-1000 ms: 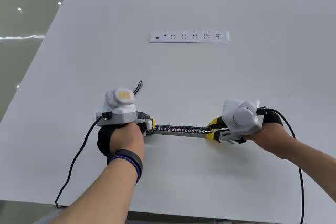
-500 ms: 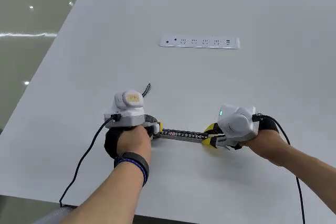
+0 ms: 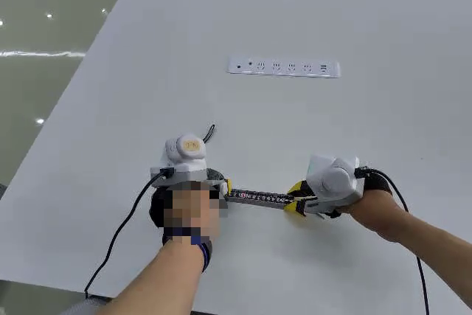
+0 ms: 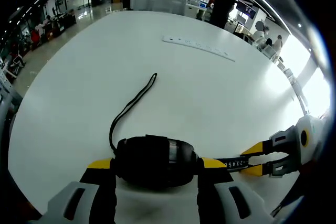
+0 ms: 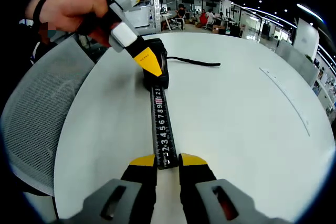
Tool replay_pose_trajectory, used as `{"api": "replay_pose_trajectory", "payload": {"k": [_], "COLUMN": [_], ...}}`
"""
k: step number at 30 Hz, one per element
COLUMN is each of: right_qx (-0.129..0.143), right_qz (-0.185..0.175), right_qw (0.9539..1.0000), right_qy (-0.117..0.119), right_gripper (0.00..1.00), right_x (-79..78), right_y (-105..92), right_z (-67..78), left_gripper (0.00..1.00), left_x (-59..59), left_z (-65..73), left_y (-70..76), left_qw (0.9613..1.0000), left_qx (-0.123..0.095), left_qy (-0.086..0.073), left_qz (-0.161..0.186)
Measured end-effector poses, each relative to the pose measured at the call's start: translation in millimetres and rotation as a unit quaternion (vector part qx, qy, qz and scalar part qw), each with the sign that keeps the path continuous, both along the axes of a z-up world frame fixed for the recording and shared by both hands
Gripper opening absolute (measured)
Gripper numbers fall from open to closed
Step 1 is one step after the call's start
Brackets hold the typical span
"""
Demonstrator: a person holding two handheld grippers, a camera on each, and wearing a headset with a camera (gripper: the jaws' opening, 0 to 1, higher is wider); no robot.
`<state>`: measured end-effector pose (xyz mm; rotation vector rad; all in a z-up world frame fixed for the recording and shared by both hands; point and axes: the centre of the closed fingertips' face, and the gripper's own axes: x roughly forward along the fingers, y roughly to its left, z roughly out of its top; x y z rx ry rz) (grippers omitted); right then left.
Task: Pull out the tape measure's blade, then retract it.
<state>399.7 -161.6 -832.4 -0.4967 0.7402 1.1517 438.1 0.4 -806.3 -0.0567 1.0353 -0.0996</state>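
Low on the white bench point(image 3: 310, 130), toward its near edge: tape measure point(image 4: 156, 153), black case resting on the surface, pinched from both sides by the left gripper point(image 3: 220, 188), jaws clenched on it. Out of the case, toward the person's right: blade point(image 5: 160, 119), partly drawn, numerals face up, lying close along the bench. At its free end, right gripper point(image 5: 161, 163), jaws clamped on the tip, one yellow pad on either side of the strip.

Long axis of the blade: straight from one pair of jaws to the other, left to right across the person in the head view, roughly parallel to the bench's near edge. In the right gripper view, runs dead ahead from the jaws to the case, with no twist or kink visible. Case at the left hand, tip at the right.

Judging by the short length exposed, somewhere mid-stroke. For more blade: draw the right gripper further right along that same line, case pinned in place. For retracting: ease the right gripper back toward the case on the same line, without an early release, to avoid a whipping return. Off-axis pull likely to buckle the strip or twist the case in the jaws.

On the far side, well apart: power strip point(image 3: 284, 67). Beyond the case, loose black strap point(image 4: 134, 103) trailing over the bench, apart from the blade.
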Motion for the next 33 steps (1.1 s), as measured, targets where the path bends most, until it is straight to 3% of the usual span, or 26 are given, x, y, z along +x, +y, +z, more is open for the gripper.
{"api": "replay_pose_trajectory", "payload": {"k": [23, 27, 33], "right_qx": [0.001, 0.002, 0.013], "right_qz": [0.011, 0.012, 0.000], "right_qw": [0.9999, 0.9999, 0.9999], "right_qy": [0.005, -0.008, -0.006], "right_gripper": [0.16, 0.17, 0.17], "right_x": [0.6, -2.4, -2.0], "right_y": [8.6, 7.5, 0.5], "right_z": [-1.2, -1.6, -2.2], "left_gripper": [0.59, 0.60, 0.60], "left_x": [-0.8, 0.3, -0.9], "left_z": [0.1, 2.8, 4.7], "left_y": [-0.5, 0.4, -2.9], "left_qw": [0.9999, 0.9996, 0.9990], "left_qx": [-0.008, -0.023, -0.029], "left_qy": [-0.003, -0.010, -0.008], "left_qz": [-0.008, -0.016, -0.032]}}
